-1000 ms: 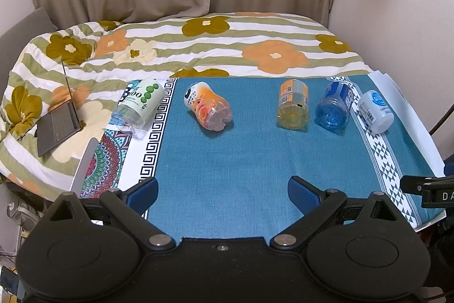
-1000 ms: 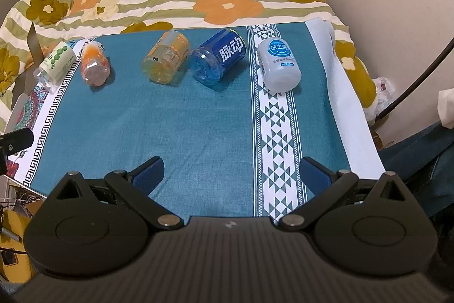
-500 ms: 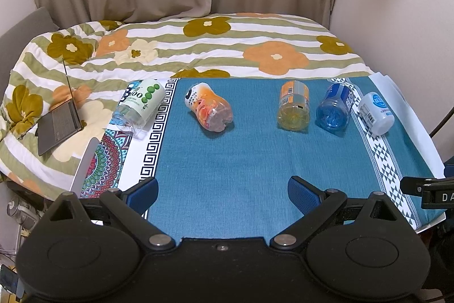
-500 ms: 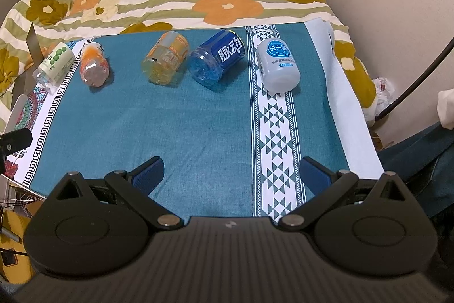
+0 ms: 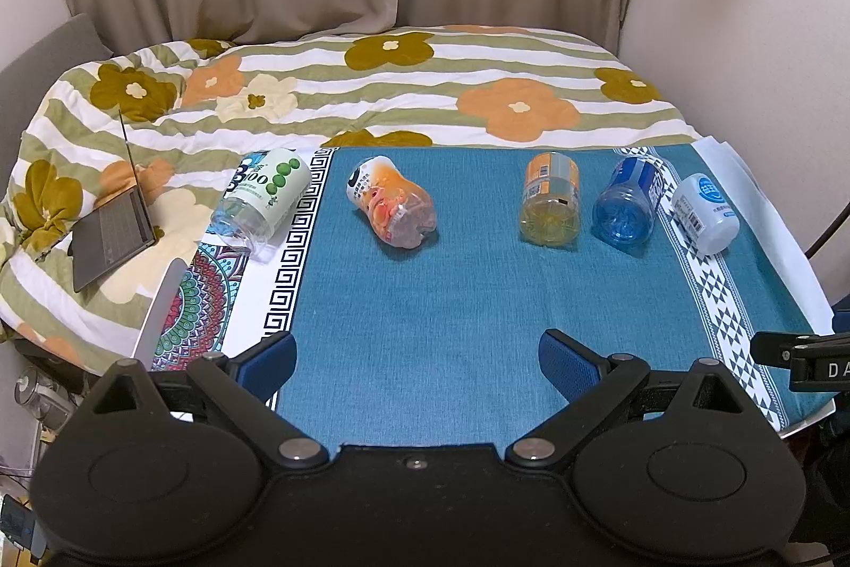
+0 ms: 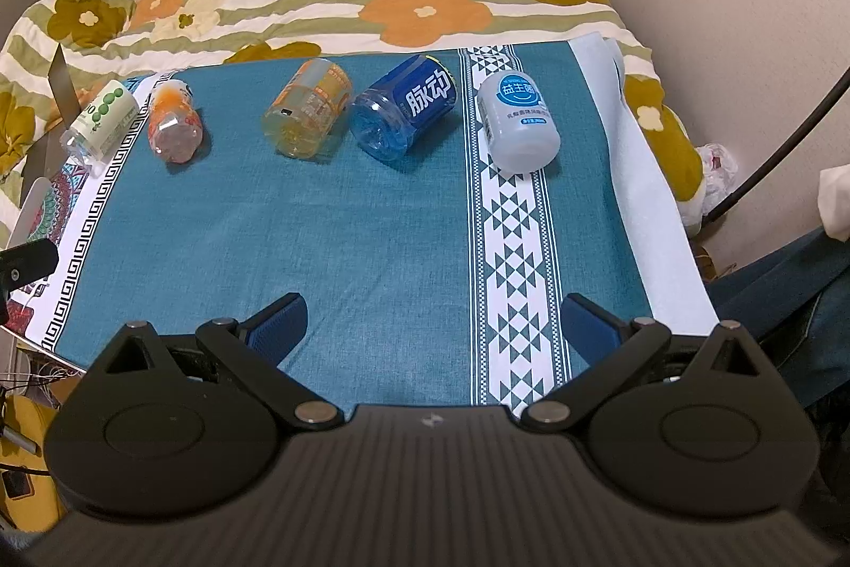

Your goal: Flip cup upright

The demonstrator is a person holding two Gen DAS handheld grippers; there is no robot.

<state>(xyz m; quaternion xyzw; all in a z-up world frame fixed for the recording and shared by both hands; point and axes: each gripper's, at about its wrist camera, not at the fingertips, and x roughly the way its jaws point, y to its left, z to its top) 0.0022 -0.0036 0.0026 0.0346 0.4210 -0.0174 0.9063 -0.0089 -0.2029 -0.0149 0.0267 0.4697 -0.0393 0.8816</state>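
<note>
Several cut-bottle cups lie on their sides in a row on the teal cloth [image 5: 425,301]: a green-dot cup [image 5: 263,200], a peach cup [image 5: 393,208], an orange cup [image 5: 550,205], a blue cup [image 5: 629,200] and a white cup [image 5: 704,211]. In the right wrist view they are the green-dot cup [image 6: 101,123], peach cup [image 6: 172,126], orange cup [image 6: 308,115], blue cup [image 6: 406,110] and white cup [image 6: 518,120]. My left gripper [image 5: 417,354] is open and empty, well short of the row. My right gripper [image 6: 433,322] is open and empty near the front edge.
A floral quilt [image 5: 425,89] covers the bed behind the cloth. A laptop [image 5: 111,232] lies on the quilt at the left. Curtains and a wall stand behind. The right gripper's body [image 5: 807,360] shows at the right edge of the left wrist view.
Both views shift only slightly; the cups have not moved and both grippers stay open.
</note>
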